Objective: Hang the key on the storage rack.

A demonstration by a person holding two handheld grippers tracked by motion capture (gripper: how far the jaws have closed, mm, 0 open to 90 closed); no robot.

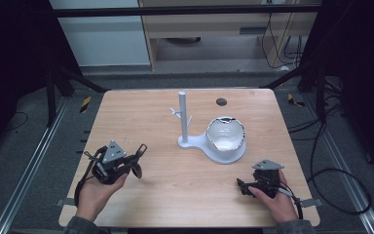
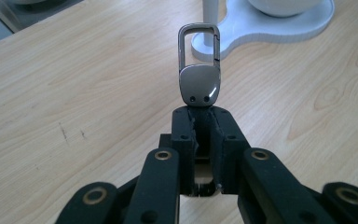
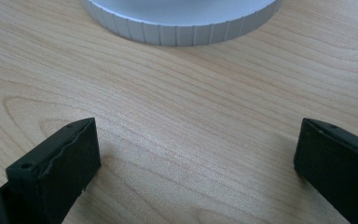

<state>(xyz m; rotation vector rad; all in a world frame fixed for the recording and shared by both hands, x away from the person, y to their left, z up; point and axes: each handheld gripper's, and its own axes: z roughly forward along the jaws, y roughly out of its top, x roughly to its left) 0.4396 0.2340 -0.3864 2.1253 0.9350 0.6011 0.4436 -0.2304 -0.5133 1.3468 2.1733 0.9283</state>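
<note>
You've got the metal carabiner clip (image 2: 199,70) pinched in your left gripper (image 2: 200,123), jaws closed tight on its lower tab, loop end sticking straight out toward the white stand (image 1: 213,143). So the pickup looks done, and carrying it over to hang is the step in hand. In the high view your left gripper (image 1: 135,158) sits over the near-left of the table (image 1: 141,105), well apart from the stand's post (image 1: 182,117) with its little pegs. Next, I'd say, lift and line that loop up with a peg; it's a narrow opening, so go slow. Your right gripper (image 3: 196,154) hangs near the stand's ribbed base, jaws spread wide, holding nothing.
</note>
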